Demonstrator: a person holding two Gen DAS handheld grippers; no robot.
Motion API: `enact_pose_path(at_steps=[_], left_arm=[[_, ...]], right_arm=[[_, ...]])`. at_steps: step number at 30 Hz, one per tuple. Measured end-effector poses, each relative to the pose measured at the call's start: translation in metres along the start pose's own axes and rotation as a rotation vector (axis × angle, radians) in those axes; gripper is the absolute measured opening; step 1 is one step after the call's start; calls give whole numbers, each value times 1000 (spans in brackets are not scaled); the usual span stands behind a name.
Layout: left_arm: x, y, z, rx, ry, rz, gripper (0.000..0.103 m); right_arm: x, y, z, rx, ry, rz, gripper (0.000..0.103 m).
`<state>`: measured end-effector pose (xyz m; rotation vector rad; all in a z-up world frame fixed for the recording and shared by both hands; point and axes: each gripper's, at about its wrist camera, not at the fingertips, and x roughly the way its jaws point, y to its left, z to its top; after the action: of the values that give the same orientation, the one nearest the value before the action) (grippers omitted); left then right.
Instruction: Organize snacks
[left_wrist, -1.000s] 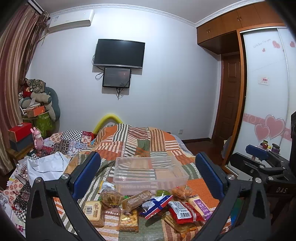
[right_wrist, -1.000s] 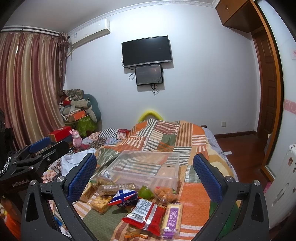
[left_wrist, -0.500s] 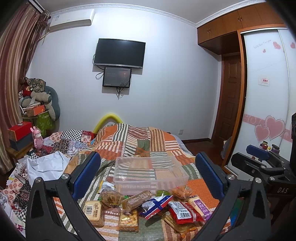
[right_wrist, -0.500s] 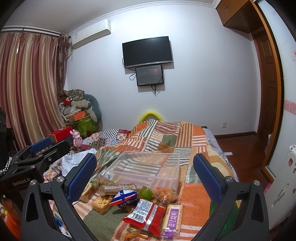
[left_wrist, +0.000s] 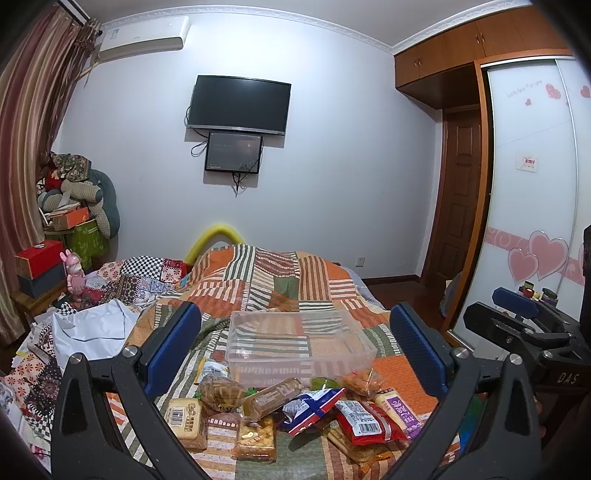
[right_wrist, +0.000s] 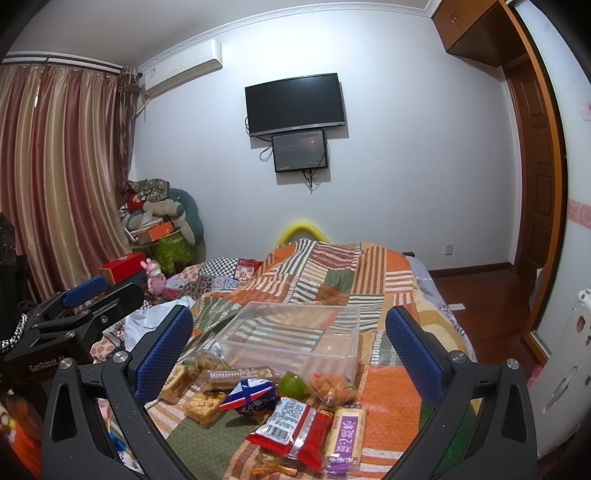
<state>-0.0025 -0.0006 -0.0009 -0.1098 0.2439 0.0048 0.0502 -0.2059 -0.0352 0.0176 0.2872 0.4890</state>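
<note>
- The step in hand looks like the first pick: every snack lies loose on the bed (left_wrist: 317, 280), and the clear plastic bin (left_wrist: 301, 345) behind them, at centre frame in both views, appears to hold nothing yet.
- The left gripper (left_wrist: 295, 354) hangs above the pile with its jaws wide and nothing between them; the right gripper (right_wrist: 290, 350) is the same, jaws wide and free.
- In the left view, the snacks fill the lower middle of the frame: a tan barcode pack (left_wrist: 184, 421) at lower left, a brown round bun pack (left_wrist: 221, 392) just above it, a long biscuit sleeve (left_wrist: 275, 397) at centre, a blue and white packet (left_wrist: 314, 404), a red packet (left_wrist: 364, 424) and a purple-labelled bar (left_wrist: 399, 406) toward the lower right.
- In the right view, the red packet (right_wrist: 288, 430) and the purple-labelled bar (right_wrist: 343, 432) sit nearest the bottom edge, with a green jelly cup (right_wrist: 293, 384) above them, just in front of the bin.
- A good first pick is, I judge, an outlying item that nothing overlaps: the tan pack for the left jaws, the purple bar for the right.
- Close across the narrow side of a pack; the wrappers look slippery and the quilt is soft, so press down lightly before closing.
- Leave overlapped pieces, such as the red packet resting on others, until their neighbours are gone.
- Lower each item inside the bin before releasing, and lay the long packs along its length.
</note>
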Motion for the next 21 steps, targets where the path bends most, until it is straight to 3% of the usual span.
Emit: enact_pose_path(at_steps=[21], left_arm=[[4, 3, -3, 13, 4, 23, 103]], right_arm=[[2, 0, -1, 3, 12, 8, 103]])
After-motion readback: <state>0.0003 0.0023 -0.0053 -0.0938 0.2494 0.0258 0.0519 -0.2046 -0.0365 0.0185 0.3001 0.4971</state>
